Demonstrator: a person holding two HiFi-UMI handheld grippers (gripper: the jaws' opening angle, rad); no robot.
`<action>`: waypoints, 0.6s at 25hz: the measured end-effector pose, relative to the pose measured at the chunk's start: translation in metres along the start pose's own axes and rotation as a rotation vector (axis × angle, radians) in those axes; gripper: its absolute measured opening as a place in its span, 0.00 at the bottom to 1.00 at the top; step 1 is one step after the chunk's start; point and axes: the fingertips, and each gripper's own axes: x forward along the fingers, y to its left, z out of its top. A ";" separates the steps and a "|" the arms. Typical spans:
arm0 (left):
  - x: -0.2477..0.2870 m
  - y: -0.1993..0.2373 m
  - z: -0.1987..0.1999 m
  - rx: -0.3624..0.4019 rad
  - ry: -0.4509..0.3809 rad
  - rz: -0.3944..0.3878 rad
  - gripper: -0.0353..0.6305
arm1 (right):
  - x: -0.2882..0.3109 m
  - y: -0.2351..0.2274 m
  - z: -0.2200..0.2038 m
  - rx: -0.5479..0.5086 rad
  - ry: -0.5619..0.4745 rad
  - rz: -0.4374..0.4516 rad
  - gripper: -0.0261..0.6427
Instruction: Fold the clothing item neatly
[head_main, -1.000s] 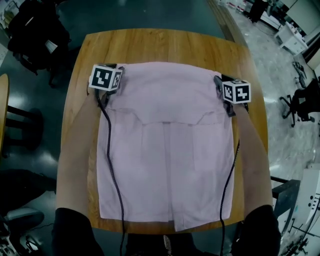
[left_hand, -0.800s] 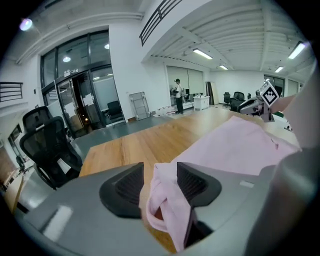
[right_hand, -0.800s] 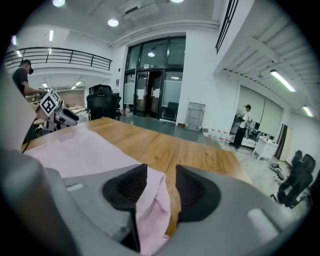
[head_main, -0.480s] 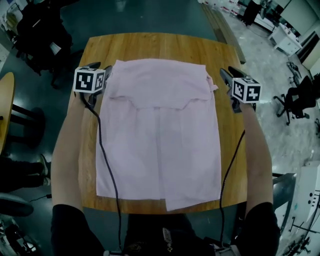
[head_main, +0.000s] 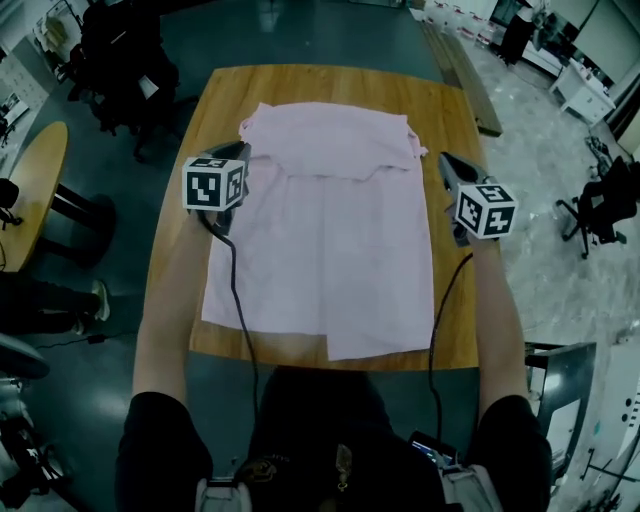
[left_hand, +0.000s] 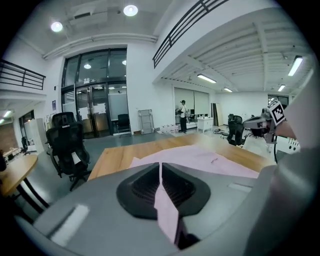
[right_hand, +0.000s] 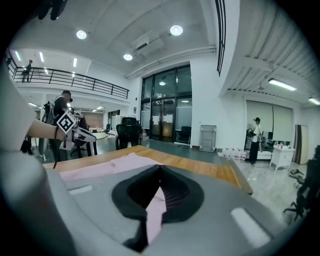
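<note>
Pink garment (head_main: 330, 240) lies spread on the wooden worktop (head_main: 455, 110), its far end folded over, in a bright open office with a dark glossy floor. Black office chairs (head_main: 120, 55) stand off the far-left corner (a round table (head_main: 35, 175) sits further left). Left claw (left_hand: 160, 167) and right claw (right_hand: 159, 172) have just been closing, and each pinches pink cloth at a side edge.

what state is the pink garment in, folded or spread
Partly folded: the pink garment has its far end doubled back over itself; the rest lies spread on the table.
</note>
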 end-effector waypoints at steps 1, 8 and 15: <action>-0.013 -0.006 0.000 0.003 -0.020 0.015 0.06 | -0.009 0.012 -0.001 -0.005 -0.005 0.007 0.04; -0.103 -0.042 -0.039 0.022 -0.066 0.005 0.06 | -0.082 0.080 -0.031 -0.040 0.032 0.006 0.04; -0.166 -0.039 -0.158 0.019 0.100 0.008 0.15 | -0.145 0.142 -0.103 0.029 0.150 -0.003 0.04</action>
